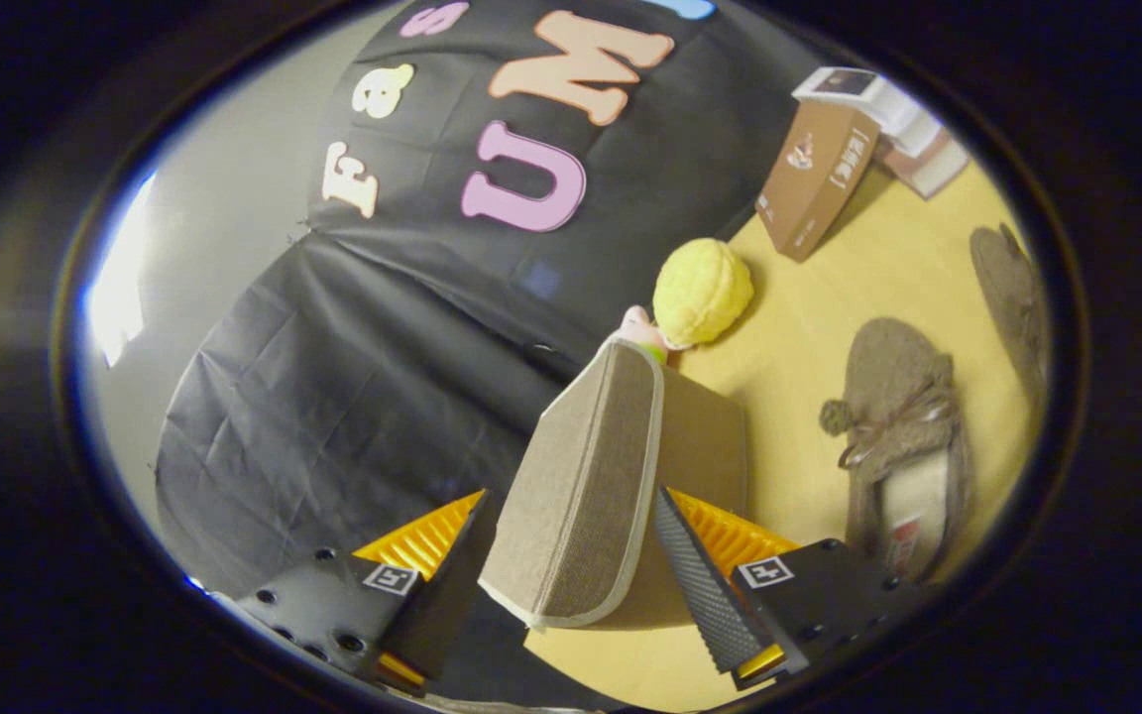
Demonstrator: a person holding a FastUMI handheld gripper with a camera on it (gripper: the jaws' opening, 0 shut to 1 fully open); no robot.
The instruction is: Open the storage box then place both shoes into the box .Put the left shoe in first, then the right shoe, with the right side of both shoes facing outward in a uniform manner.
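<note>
The beige fabric storage box lid with pale piped edging, a flat woven panel, stands raised and tilted between the two fingers of the gripper. Both fingers press on it, one against each face, so the tongs are clenched on the panel. Behind the lid, the tan side wall of the storage box rises from the yellow wooden tabletop.

Just beyond the box's far corner sits a round yellow knitted plush toy, with a small pink piece touching its lower side and partly hidden by the lid's upper edge.

Beside the box, apart from it, lies a grey-brown fuzzy slipper with a cord bow and pompom, its pale insole facing up. A second slipper of the same material lies farther off, nearly side-on.

Farther back, a brown cardboard carton stands tilted against a stack of flat boxes.
</note>
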